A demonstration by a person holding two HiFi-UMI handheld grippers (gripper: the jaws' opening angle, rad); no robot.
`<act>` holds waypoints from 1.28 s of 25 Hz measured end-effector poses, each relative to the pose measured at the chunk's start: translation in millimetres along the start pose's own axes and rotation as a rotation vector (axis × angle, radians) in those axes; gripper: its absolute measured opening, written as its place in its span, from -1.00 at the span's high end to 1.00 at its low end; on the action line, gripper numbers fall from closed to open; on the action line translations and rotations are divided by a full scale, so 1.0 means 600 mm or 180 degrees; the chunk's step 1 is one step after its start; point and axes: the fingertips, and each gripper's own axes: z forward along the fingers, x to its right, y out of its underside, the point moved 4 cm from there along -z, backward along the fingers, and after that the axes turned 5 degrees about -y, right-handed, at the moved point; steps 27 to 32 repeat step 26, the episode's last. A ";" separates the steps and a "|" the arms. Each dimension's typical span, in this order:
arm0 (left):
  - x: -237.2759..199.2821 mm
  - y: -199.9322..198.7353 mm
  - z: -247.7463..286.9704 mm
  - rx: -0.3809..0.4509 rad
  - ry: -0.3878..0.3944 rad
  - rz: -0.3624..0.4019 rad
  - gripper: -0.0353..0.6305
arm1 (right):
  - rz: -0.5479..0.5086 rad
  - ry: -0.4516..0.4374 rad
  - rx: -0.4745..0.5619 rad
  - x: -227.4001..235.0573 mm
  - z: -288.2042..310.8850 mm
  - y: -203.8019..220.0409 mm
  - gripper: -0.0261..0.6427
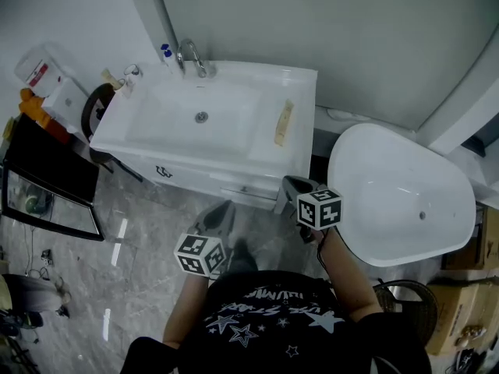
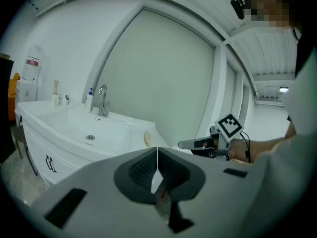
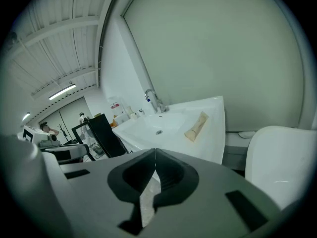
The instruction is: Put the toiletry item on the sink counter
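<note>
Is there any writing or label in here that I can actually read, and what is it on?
Nothing reads clearly.
Black T-shirt: white print above stars, too blurred to read.
Wall dispenser: red label, too small to read.
Marker cubes: black-and-white square patterns, no letters.

Soft, even white light fills the room, so the sink counter point(image 1: 300, 84) and the bathtub point(image 1: 390, 185) look bright but not burnt out, with only faint shadows beneath them. The glossy floor point(image 1: 148, 224) carries short streaks of glare. Both gripper views bulge like a fisheye, bending straight wall lines and darkening at the corners. A strip lamp point(image 3: 62, 91) glows on the ceiling.
</note>
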 end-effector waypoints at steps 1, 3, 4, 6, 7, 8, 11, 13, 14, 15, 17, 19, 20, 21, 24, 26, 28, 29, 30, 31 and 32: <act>0.010 0.004 -0.005 0.0011 -0.0011 -0.0005 0.83 | -0.0010 -0.0018 -0.0011 -0.002 -0.009 0.008 0.88; 0.029 0.011 -0.017 0.0026 -0.0039 -0.0013 0.83 | -0.0017 -0.0049 -0.0036 -0.004 -0.029 0.025 0.88; 0.039 0.016 -0.023 0.0026 -0.0058 -0.0013 0.83 | -0.0013 -0.0062 -0.0048 -0.004 -0.040 0.034 0.88; 0.060 0.026 -0.037 0.0024 -0.0099 -0.0016 0.83 | -0.0007 -0.0092 -0.0063 -0.004 -0.065 0.049 0.88; 0.070 0.031 -0.043 0.0029 -0.0120 -0.0020 0.83 | -0.0011 -0.0110 -0.0066 -0.004 -0.077 0.055 0.88; 0.080 0.036 -0.050 0.0038 -0.0145 -0.0023 0.83 | -0.0018 -0.0129 -0.0068 -0.003 -0.088 0.061 0.88; 0.112 0.053 -0.071 0.0081 -0.0229 -0.0052 0.83 | -0.0050 -0.0196 -0.0088 -0.004 -0.120 0.081 0.88; 0.135 0.063 -0.087 0.0117 -0.0290 -0.0069 0.83 | -0.0086 -0.0258 -0.0118 -0.006 -0.140 0.093 0.88; 0.145 0.067 -0.094 0.0137 -0.0322 -0.0073 0.83 | -0.0105 -0.0293 -0.0137 -0.008 -0.148 0.099 0.88; 0.155 0.070 -0.102 0.0159 -0.0353 -0.0079 0.83 | -0.0123 -0.0326 -0.0157 -0.010 -0.155 0.104 0.88; 0.171 0.075 -0.116 0.0199 -0.0411 -0.0094 0.83 | -0.0156 -0.0386 -0.0189 -0.015 -0.166 0.112 0.88; 0.185 0.079 -0.132 0.0231 -0.0467 -0.0113 0.83 | -0.0188 -0.0450 -0.0208 -0.023 -0.173 0.118 0.88; 0.192 0.082 -0.141 0.0243 -0.0493 -0.0121 0.83 | -0.0203 -0.0485 -0.0216 -0.028 -0.176 0.121 0.88; 0.197 0.085 -0.150 0.0251 -0.0517 -0.0124 0.83 | -0.0217 -0.0519 -0.0223 -0.034 -0.178 0.124 0.88; 0.210 0.089 -0.169 0.0250 -0.0564 -0.0096 0.83 | -0.0242 -0.0597 -0.0236 -0.048 -0.188 0.131 0.88; 0.217 0.091 -0.178 0.0241 -0.0587 -0.0070 0.83 | -0.0254 -0.0635 -0.0241 -0.055 -0.196 0.135 0.88; 0.217 0.091 -0.178 0.0241 -0.0587 -0.0070 0.83 | -0.0254 -0.0635 -0.0241 -0.055 -0.196 0.135 0.88; 0.217 0.091 -0.178 0.0241 -0.0587 -0.0070 0.83 | -0.0254 -0.0635 -0.0241 -0.055 -0.196 0.135 0.88; 0.217 0.091 -0.178 0.0241 -0.0587 -0.0070 0.83 | -0.0254 -0.0635 -0.0241 -0.055 -0.196 0.135 0.88; 0.217 0.091 -0.178 0.0241 -0.0587 -0.0070 0.83 | -0.0254 -0.0635 -0.0241 -0.055 -0.196 0.135 0.88; 0.217 0.091 -0.178 0.0241 -0.0587 -0.0070 0.83 | -0.0254 -0.0635 -0.0241 -0.055 -0.196 0.135 0.88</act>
